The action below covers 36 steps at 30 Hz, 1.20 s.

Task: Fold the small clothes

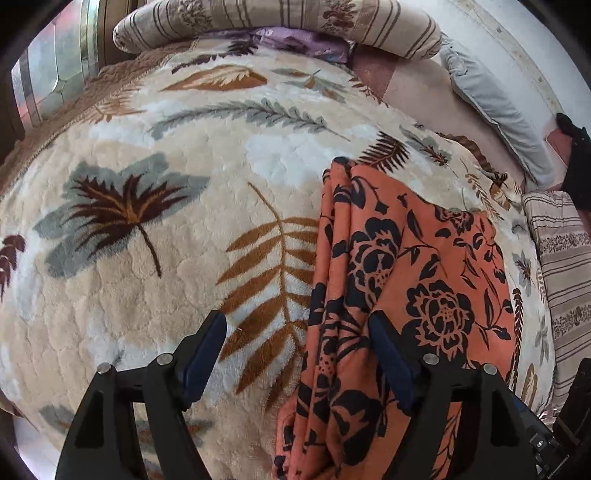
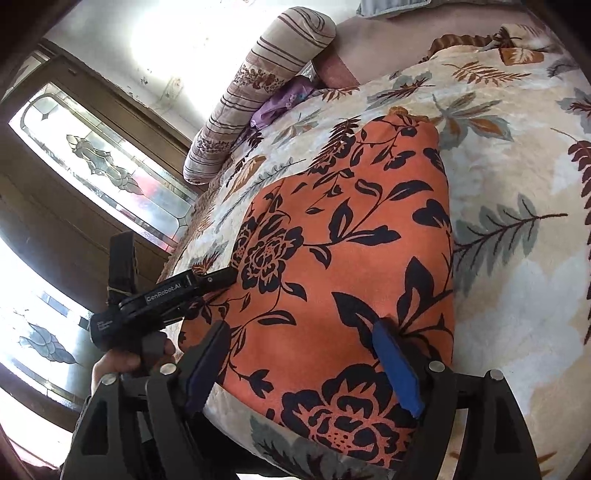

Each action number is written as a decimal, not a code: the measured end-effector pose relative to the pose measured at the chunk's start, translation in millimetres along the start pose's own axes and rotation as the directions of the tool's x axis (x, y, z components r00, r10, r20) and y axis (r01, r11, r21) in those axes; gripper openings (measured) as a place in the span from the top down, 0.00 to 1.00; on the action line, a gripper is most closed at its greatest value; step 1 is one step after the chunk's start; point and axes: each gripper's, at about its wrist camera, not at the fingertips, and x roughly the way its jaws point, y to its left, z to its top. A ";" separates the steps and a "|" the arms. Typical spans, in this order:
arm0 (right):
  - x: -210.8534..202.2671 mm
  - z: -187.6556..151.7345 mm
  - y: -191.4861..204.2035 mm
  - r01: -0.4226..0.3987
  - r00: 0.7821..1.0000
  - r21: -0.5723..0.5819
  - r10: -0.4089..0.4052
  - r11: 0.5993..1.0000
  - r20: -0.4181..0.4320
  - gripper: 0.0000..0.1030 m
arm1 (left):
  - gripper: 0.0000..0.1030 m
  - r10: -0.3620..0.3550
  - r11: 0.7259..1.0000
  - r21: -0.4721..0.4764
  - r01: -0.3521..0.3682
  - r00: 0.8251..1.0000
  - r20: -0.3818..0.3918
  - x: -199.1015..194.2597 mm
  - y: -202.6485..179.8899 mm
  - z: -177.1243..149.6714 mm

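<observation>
Left claw gaping over bed blanket, orange floral garment under its right finger, long axis running away ahead. Right claw likewise apart, directly above, nearer.

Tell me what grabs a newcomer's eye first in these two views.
The orange cloth with black flowers, folded on the cream leaf-print blanket, dominates both views. The left gripper and the right gripper both stand open just over it. A striped bolster lies along the blanket's far edge.
</observation>
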 end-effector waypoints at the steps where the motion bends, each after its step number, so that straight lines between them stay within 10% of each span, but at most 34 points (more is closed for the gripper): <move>1: 0.0 0.4 -0.9 -0.003 1.000 0.007 0.003 1.000 0.001 0.21 | 0.23 -0.018 1.000 0.012 0.018 0.999 0.028 -11.3 -0.4 -2.8; 23: -10.7 5.9 -0.3 -0.006 1.000 0.039 0.007 0.999 -0.016 0.21 | 0.12 0.115 0.993 0.036 -0.116 0.993 0.026 -16.4 14.9 -68.1; 33: 8.1 0.5 -29.9 -0.238 0.960 0.281 0.269 0.930 -0.079 0.11 | 0.11 0.093 0.996 0.003 -0.093 0.996 0.014 -28.0 24.7 -69.3; 36: -14.7 8.8 -20.7 -0.194 0.976 0.245 0.211 0.950 -0.048 0.11 | 0.11 0.035 0.999 -0.044 -0.030 0.993 0.111 -56.8 24.9 -64.8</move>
